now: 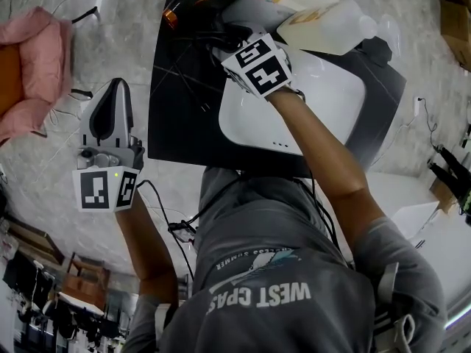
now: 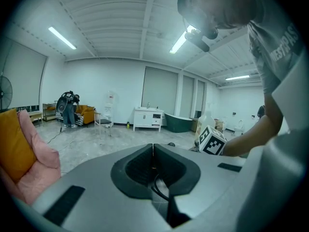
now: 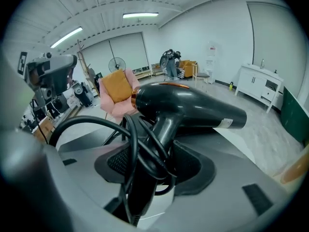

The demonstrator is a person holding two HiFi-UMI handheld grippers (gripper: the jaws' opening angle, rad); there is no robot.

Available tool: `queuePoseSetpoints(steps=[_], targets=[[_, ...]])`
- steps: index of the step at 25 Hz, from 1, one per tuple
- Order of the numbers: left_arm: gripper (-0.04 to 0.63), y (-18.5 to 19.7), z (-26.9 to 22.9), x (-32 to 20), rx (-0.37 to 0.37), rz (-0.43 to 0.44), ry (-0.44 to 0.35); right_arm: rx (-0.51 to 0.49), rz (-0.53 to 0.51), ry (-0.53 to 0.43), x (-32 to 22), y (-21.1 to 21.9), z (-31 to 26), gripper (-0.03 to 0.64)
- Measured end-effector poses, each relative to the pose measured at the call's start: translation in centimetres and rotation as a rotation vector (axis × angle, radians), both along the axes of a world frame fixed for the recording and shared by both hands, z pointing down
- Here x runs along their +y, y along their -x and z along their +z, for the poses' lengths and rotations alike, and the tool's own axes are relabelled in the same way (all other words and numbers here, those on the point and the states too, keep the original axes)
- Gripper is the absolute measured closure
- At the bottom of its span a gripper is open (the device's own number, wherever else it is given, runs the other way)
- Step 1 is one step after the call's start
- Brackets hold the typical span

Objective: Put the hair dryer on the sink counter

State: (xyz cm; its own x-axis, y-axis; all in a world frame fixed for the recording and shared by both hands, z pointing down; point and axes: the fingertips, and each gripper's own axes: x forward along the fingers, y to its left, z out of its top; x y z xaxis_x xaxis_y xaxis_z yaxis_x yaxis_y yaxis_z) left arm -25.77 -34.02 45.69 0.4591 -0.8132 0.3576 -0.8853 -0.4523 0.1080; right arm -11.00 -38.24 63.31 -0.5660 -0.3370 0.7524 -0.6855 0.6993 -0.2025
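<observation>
We judge the hair dryer [image 3: 193,105] to be fairly light and rigid, with a smooth, glossy black shell that could slip or swivel in a pinch. The barrel overhangs the grip, so its weight probably wants to tip it nose-down about the handle [image 3: 161,129]. That handle, close up under the barrel, is the sensible place to hold it, and our right claw [image 3: 154,163] has it there. The jaws stand wide around the handle and press on it, with loops of the cord [image 3: 120,139] bundled between the pads as well. The cord looks soft and springy; we reckon it may cushion the grip enough to let the handle twist, and a loose loop could snag as we set down.

The dryer sits just beyond the right claw's tips, its barrel crosswise to the jaws and its copper-ringed end to the claw's left. In the head view this claw reaches out on an extended arm and angles downward. The black sink counter [image 1: 176,116] lies beneath it, the white basin [image 1: 331,101] is under its wrist side, and a translucent bottle [image 1: 331,24] lies to its right. We cannot tell whether the dryer touches the counter.

Our left claw [image 1: 116,87] hangs well apart to the left, off the counter, with its jaws closed together on nothing.
</observation>
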Motion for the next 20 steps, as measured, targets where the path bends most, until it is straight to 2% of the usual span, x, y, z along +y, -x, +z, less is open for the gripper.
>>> queuePoseSetpoints(steps=[5,9,13,20], targets=[[0.575,0.4,-0.5,0.1,-0.003,-0.011,-0.008,0.03,-0.027,0.003,0.1,0.1,0.4,0.357],[0.575,0.4,-1.1,0.5,-0.007,-0.015,-0.016,0.046,-0.059,0.038,0.6,0.2,0.7,0.313],[0.575,0.7,-1.6,1.0,-0.013,-0.023,-0.026,0.062,-0.08,0.077,1.1,-0.2,0.9,0.304],[0.575,2.5,-3.3,1.0,-0.019,-0.049,-0.048,0.096,-0.118,0.088,0.7,-0.6,0.4,0.296]])
